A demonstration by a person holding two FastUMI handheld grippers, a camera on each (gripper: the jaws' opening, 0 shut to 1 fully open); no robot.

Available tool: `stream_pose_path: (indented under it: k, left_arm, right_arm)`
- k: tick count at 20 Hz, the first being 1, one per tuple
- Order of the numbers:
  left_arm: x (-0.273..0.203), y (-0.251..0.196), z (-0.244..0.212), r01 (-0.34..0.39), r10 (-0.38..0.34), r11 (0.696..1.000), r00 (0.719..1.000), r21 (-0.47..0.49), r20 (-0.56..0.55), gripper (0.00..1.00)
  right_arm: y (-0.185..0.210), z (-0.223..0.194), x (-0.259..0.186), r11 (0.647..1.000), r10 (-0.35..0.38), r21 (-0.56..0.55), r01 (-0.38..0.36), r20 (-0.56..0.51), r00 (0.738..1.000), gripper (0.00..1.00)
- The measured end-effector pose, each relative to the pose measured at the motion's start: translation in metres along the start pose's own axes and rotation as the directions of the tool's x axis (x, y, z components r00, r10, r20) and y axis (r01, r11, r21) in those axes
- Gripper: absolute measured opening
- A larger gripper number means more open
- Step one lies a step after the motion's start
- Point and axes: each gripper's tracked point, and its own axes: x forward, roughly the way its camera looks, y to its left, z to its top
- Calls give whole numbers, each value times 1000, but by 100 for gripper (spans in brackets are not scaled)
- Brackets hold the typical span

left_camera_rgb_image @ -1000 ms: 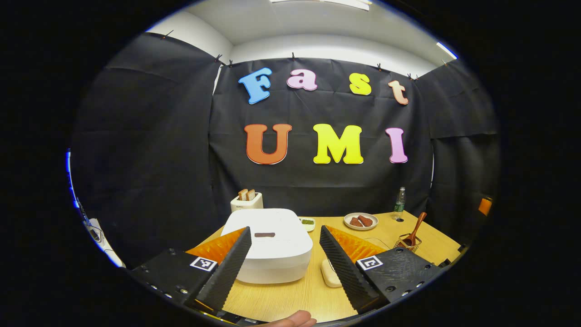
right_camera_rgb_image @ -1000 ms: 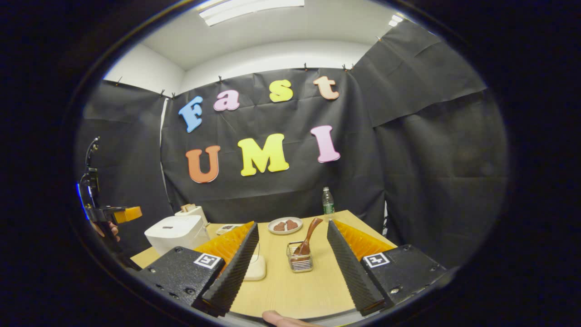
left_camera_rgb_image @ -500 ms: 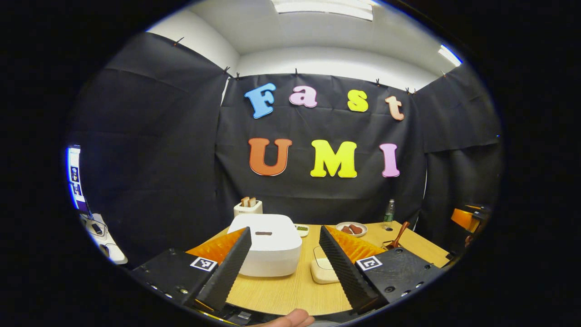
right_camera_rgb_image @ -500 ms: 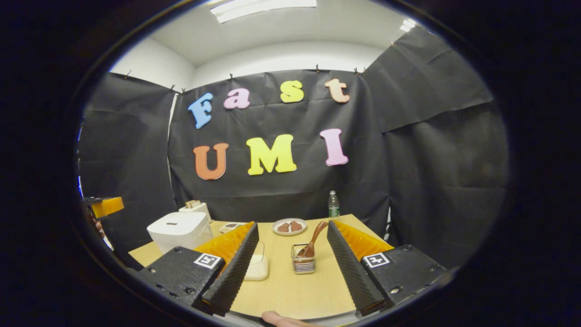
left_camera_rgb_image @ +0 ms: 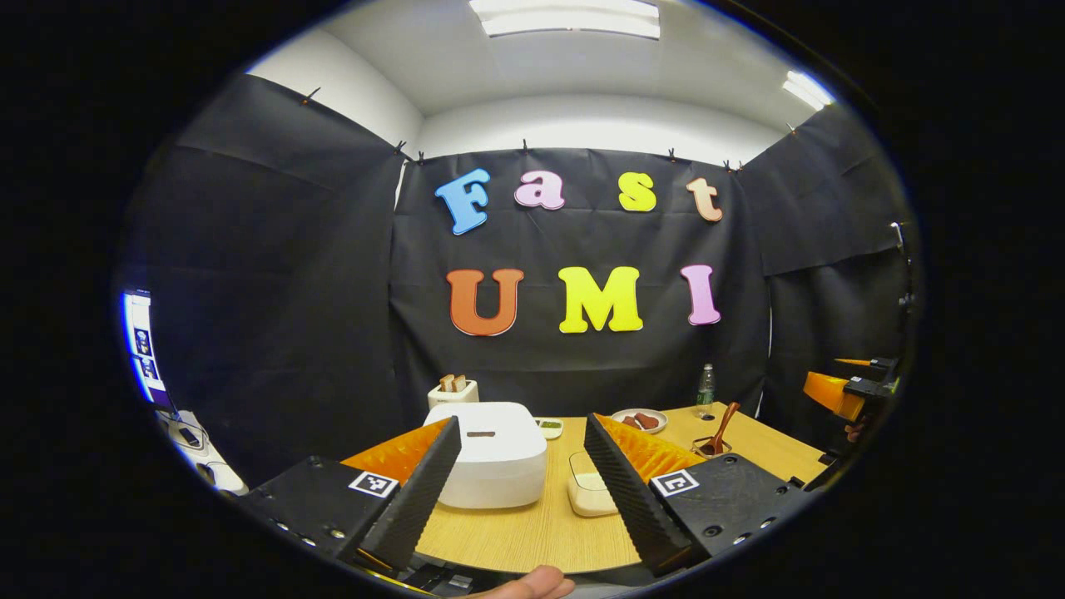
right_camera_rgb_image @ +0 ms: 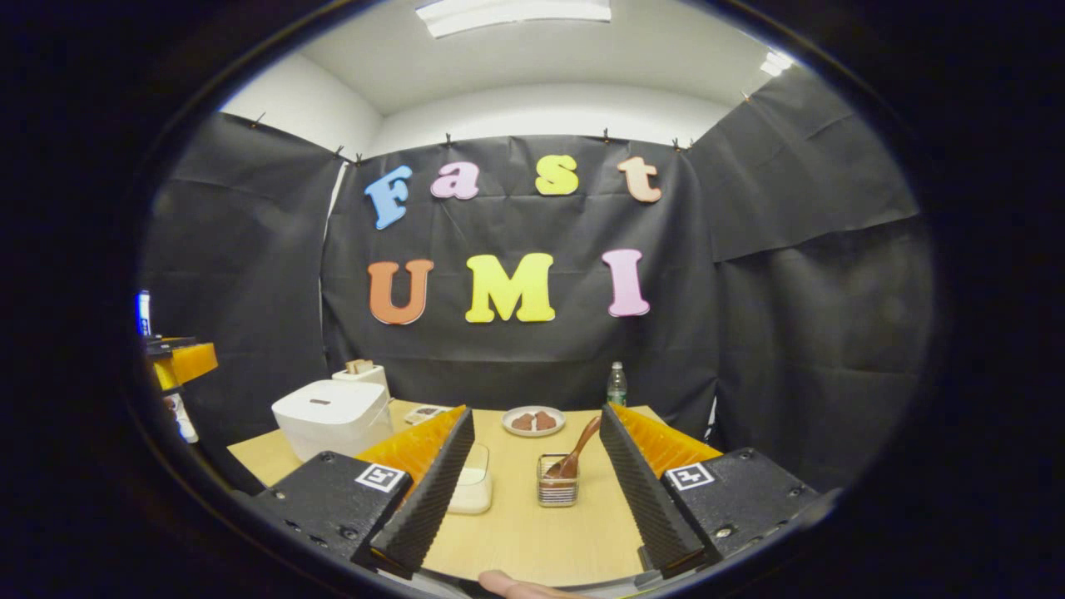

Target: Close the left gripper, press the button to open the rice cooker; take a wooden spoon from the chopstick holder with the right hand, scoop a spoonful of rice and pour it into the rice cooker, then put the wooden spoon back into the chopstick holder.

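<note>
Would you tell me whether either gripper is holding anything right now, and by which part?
Nothing is held. The left gripper and right gripper are both open; the wooden spoon sits in the chopstick holder.

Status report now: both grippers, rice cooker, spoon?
Left gripper open. Right gripper open. Rice cooker lid down. Wooden spoon in chopstick holder.

Bright and even, lit from long ceiling lights [left_camera_rgb_image: 570,18] up top [right_camera_rgb_image: 512,10]. Sharp in the middle, bent and stretched near the round edges. Soft, small shadows on the table [right_camera_rgb_image: 532,532]. A little white glare on the ceiling. Dark cloth walls soaking up light
</note>
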Motion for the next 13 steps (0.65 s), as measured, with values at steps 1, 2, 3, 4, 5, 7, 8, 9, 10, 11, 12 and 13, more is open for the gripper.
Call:
stream_pose_path:
  k: [1, 2, 3, 4, 5, 7, 8, 9, 10, 11, 12, 13]
  left_arm:
    - [-1, 2, 1, -7, 7, 1000, 1000, -2, -3, 95]
    - [0, 3, 1, -12, 12, 1000, 1000, -1, -4, 95]
    - [0, 4, 1, -17, 17, 1000, 1000, 1, -5, 95]
    - [0, 2, 1, -15, 15, 1000, 1000, 5, -7, 95]
    - [0, 0, 0, -12, 12, 1000, 1000, 9, -9, 95]
    - [2, -3, 0, -9, 9, 1000, 1000, 17, -10, 95]
    - [3, -5, -1, -4, 4, 1000, 1000, 21, -11, 95]
    - [1, -8, -2, 1, -1, 1000, 1000, 25, -12, 95]
    - [0, -9, -2, 3, -2, 1000, 1000, 31, -13, 95]
    - [2, -9, -3, 4, -3, 999, 1000, 40, -13, 95]
    - [1, -10, -3, 4, -3, 999, 1000, 48, -12, 95]
    - [1, -10, -2, 1, 0, 998, 1000, 55, -9, 95]
  right_arm:
    - [2, 2, 1, 1000, 6, -8, -6, 4, 1000, 100]
    - [3, 1, 2, 1000, 11, -15, -11, 5, 1000, 100]
    - [2, -1, 3, 1000, 11, -20, -11, -1, 1000, 98]
    - [1, -5, 4, 1000, 11, -23, -11, -10, 1000, 98]
    - [1, -7, 6, 1000, 10, -21, -10, -18, 1000, 98]
    - [-1, -11, 9, 1000, 10, -10, -10, -32, 999, 98]
    - [-2, -13, 9, 1000, 9, -7, -9, -34, 999, 99]
    - [-3, -13, 10, 1000, 7, -4, -7, -36, 999, 99]
    - [-5, -14, 11, 1000, 4, -1, -4, -36, 999, 99]
    - [-6, -15, 12, 1000, 3, 2, -3, -37, 999, 99]
    - [-6, -15, 12, 1000, 3, 4, -3, -36, 999, 98]
    - [-6, -15, 11, 1000, 5, 7, -5, -35, 999, 98]
